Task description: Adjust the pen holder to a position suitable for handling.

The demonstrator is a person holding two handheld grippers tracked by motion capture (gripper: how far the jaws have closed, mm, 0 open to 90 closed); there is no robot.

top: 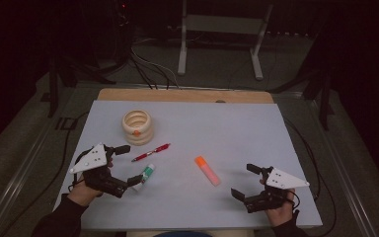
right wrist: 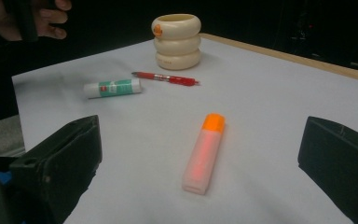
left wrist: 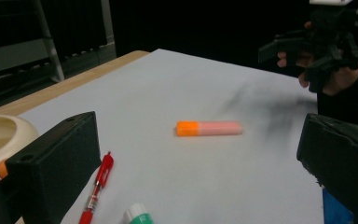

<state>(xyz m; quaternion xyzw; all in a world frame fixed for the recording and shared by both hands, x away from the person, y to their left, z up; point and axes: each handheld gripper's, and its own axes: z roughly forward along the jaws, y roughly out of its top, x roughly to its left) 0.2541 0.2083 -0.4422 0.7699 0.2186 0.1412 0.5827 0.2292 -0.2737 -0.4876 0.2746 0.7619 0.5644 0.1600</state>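
An orange-capped pink highlighter [top: 207, 170] lies on the pale sheet [top: 237, 128], between my two grippers. My left gripper [top: 128, 165] stands open at the front left, with a green-and-white glue stick [top: 144, 175] close to its nearer jaw. A red pen [top: 151, 152] lies just beyond. My right gripper [top: 244, 180] is open at the front right, empty, facing the highlighter [right wrist: 204, 151] from a short way off. In the left gripper view the highlighter [left wrist: 209, 128] lies ahead between the wide-spread jaws, with the pen [left wrist: 98, 186] and glue stick [left wrist: 139, 215] low at the left.
A cream ringed holder [top: 137, 127] with an orange dot stands at the back left of the sheet, also seen in the right gripper view [right wrist: 177, 41]. A wooden table edge [top: 187, 95] runs behind the sheet. Cables and a metal stand [top: 222, 29] lie on the floor beyond.
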